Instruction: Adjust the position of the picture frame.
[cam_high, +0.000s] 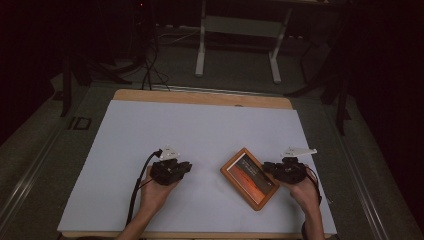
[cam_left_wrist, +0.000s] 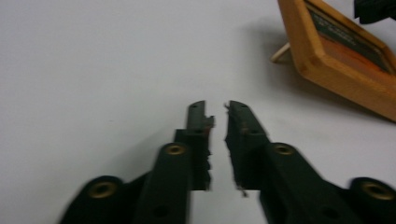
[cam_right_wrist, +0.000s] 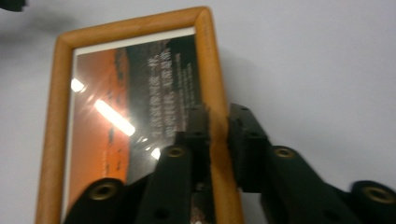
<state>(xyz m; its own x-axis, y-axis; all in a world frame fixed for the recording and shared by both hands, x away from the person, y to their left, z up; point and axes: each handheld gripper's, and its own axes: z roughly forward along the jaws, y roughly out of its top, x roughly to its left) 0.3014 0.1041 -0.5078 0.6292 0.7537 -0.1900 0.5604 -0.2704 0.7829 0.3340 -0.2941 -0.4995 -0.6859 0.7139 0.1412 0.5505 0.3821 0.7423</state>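
The only writing sits on the dark upper band of the print inside the wooden picture frame (cam_right_wrist: 205, 84). In the right gripper view it shows as several short rows of pale characters running alongside the frame's right rail, above the orange part of the print. They are too blurred and small to read; no word, number or brand can be made out. In the left gripper view the same print (cam_left_wrist: 348, 35) shows faint pale lines, equally unreadable.
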